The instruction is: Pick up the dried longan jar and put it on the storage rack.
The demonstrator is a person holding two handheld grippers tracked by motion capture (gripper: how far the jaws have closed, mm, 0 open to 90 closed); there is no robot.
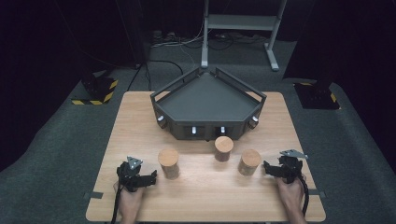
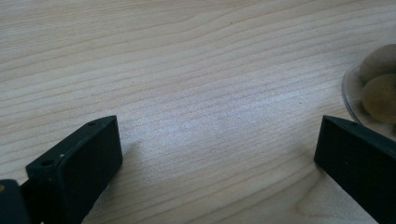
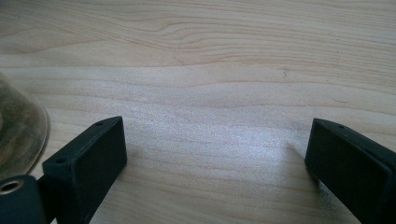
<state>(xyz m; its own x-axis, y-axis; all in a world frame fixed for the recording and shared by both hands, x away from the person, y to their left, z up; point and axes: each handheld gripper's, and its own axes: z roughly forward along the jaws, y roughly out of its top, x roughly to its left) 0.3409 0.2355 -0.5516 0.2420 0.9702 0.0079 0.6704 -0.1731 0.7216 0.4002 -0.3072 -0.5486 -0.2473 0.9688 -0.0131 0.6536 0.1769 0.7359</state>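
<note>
Tools, left and right, rest on the counter with jaws apart and empty, each beside an untouched jar; nothing sits in the tray ahead.

I see the pale wooden table lit from overhead against a dark room; close views are soft, with sheen.

You've got a dark five-sided tray at the far middle of the wooden table. Behind it on the grey carpet: a metal stand, loose cables and a hazard-striped block far left.
</note>
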